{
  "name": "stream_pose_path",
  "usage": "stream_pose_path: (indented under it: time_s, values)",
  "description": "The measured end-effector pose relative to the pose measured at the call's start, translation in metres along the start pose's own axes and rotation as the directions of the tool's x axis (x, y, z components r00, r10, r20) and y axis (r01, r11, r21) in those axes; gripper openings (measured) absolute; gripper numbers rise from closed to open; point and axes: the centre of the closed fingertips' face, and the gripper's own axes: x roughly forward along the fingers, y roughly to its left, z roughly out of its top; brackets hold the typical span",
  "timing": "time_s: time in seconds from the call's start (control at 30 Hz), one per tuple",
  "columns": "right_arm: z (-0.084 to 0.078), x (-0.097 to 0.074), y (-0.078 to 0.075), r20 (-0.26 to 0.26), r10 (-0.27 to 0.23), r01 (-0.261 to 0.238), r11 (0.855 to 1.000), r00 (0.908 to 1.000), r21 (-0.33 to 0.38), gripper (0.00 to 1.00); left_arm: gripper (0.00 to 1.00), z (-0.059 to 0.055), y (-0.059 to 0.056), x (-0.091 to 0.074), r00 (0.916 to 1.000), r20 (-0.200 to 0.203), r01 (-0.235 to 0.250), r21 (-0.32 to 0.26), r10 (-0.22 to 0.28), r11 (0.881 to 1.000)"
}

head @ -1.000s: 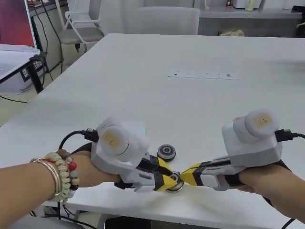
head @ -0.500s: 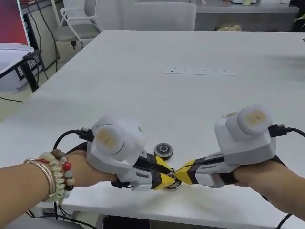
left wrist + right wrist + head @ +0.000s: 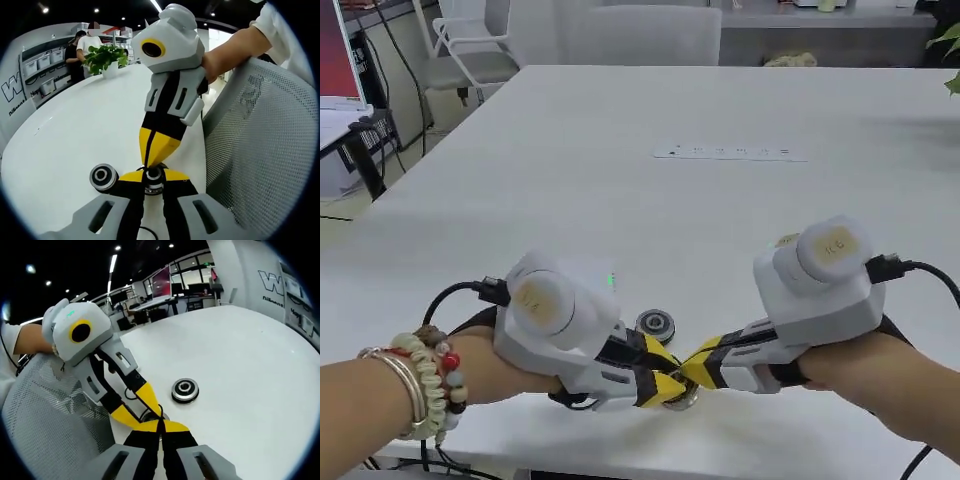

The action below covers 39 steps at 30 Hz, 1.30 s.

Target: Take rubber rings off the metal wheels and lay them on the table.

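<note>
mid-peel: your left gripper clamps the metal wheel at the near edge of the table; the right gripper has jaws pressed together on the wheel's rim. next, hook the rubber ring and pull outward.

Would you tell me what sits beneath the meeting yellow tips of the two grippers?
A small round metal wheel, clamped in the left gripper, the shut right gripper touching it. The tips hide most of it; its rubber ring is not discernible.
</note>
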Motion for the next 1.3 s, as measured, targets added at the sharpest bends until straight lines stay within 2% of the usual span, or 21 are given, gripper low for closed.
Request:
stream_pose_path:
  time_s: [0.33,0.67,0.73,0.8,0.87,1.0,1.07,1.13,1.2,1.3]
  values:
    - [0.0,-0.001,-0.005,-0.011,0.003,-0.003,0.999,0.9999,0.033,0.0,0.08,0.001,0.001,0.002,0.9997,-0.008,0.021,-0.002,-0.021,1.0]
    - [0.007,-0.004,-0.009,0.016,0.004,-0.005,0.999,0.9999,0.053,0.0,0.09,0.005,0.004,0.001,0.9999,0.003,0.011,-0.004,-0.011,1.0]
    - [0.008,-0.004,-0.01,0.018,0.001,-0.002,0.999,0.9998,0.053,0.0,0.12,0.012,0.006,-0.001,0.9994,0.035,0.002,0.006,-0.003,1.0]
    - [0.01,-0.005,-0.013,0.026,-0.006,0.005,0.998,0.9996,0.057,0.0,0.15,0.023,0.01,-0.004,0.9962,0.086,-0.01,-0.017,0.011,1.0]
    - [0.012,-0.006,-0.013,0.031,-0.007,0.006,0.998,0.9995,0.056,0.0,0.17,0.029,0.014,-0.008,0.9934,0.111,-0.029,0.0,0.028,1.0]
    - [0.012,-0.006,-0.012,0.034,-0.005,0.003,0.998,0.9994,0.056,0.0,0.27,0.027,0.02,-0.015,0.9921,0.117,-0.043,-0.012,0.044,0.999]
    - [0.013,-0.006,-0.011,0.039,-0.002,0.0,0.999,0.9993,0.054,0.0,0.31,0.029,0.023,-0.022,0.9898,0.13,-0.058,-0.008,0.058,0.998]
    - [0.016,-0.007,-0.01,0.05,0.004,-0.007,0.998,0.9987,0.062,0.0,0.34,0.03,0.023,-0.028,0.988,0.145,-0.051,-0.019,0.053,0.999]
    - [0.019,-0.007,-0.008,0.061,0.007,-0.012,0.998,0.9981,0.069,0.0,0.37,0.03,0.025,-0.036,0.9852,0.163,-0.046,-0.034,0.051,0.998]
    - [0.024,-0.007,-0.005,0.082,0.017,-0.024,0.996,0.9965,0.083,0.0,0.39,0.031,0.034,-0.049,0.9773,0.196,-0.065,-0.087,0.081,0.994]
